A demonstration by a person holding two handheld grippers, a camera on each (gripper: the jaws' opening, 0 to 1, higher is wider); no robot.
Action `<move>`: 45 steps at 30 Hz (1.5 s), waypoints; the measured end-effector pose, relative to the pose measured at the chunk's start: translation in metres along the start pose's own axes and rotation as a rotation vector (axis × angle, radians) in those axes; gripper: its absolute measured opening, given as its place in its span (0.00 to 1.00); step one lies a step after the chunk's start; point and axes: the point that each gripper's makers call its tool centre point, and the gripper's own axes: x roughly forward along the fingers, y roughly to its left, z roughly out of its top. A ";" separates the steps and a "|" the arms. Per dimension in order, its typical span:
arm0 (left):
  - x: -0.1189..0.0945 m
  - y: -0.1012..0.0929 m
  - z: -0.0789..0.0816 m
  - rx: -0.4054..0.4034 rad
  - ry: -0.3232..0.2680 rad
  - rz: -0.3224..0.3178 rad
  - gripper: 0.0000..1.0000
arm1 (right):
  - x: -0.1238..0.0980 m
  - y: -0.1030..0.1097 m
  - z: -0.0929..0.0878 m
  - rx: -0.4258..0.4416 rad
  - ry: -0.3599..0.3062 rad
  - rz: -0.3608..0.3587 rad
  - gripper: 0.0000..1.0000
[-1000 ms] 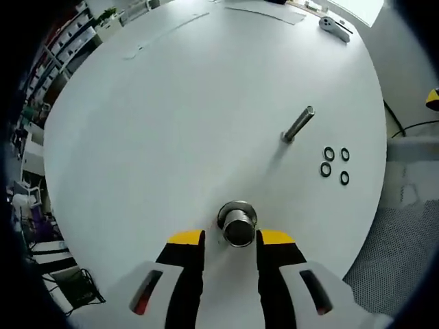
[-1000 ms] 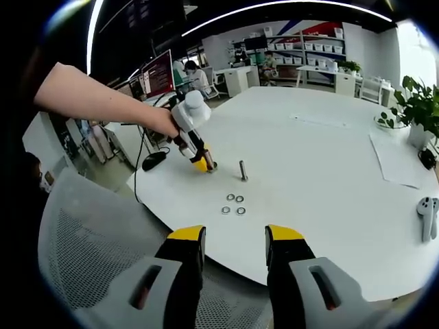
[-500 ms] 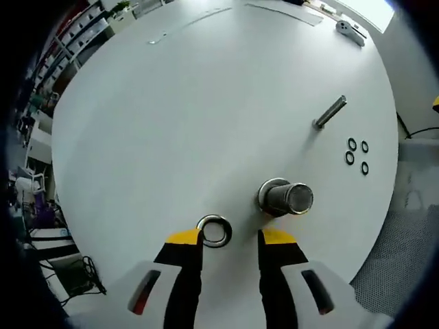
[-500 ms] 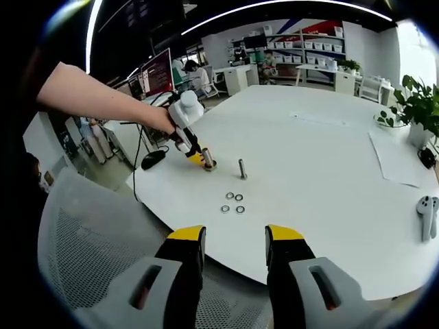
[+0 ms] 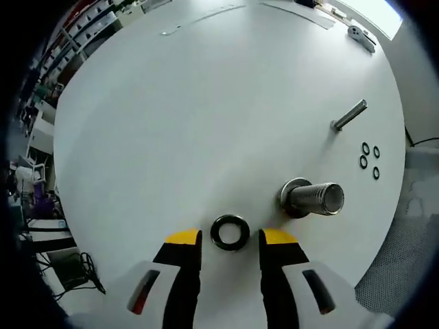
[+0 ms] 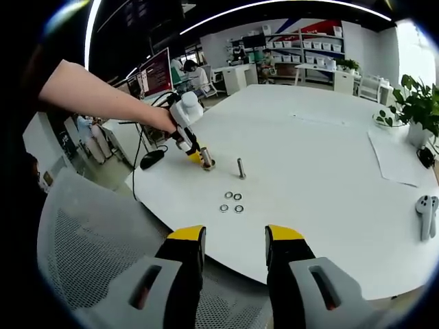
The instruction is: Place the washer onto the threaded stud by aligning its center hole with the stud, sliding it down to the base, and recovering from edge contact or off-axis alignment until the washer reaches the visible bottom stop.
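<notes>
Washer: I see the washer (image 5: 230,232) flat on the table (image 5: 206,103), just ahead of my left gripper (image 5: 230,240), jaws apart and empty.
Stud: thick stud (image 5: 312,199) stands near, up-right of the washer.
Right gripper (image 6: 234,240): apart, empty, well off.
Unclear: whether jaw tips touch the washer.

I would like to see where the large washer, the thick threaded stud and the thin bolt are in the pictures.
large washer (image 5: 230,232): left gripper view, on its dark ring, lower rim.
thick threaded stud (image 5: 317,198): left gripper view, on its threaded side.
thin bolt (image 5: 350,115): left gripper view, on the middle of its shaft.
</notes>
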 end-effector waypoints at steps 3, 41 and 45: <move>-0.001 -0.003 -0.002 0.006 0.006 0.001 0.31 | 0.001 -0.001 0.000 0.001 0.000 -0.002 0.37; -0.010 -0.047 -0.051 0.133 0.101 -0.043 0.21 | 0.003 0.003 -0.002 -0.011 0.007 0.021 0.37; -0.006 -0.042 -0.051 0.112 0.072 -0.034 0.21 | 0.003 0.005 -0.001 -0.005 0.007 0.029 0.37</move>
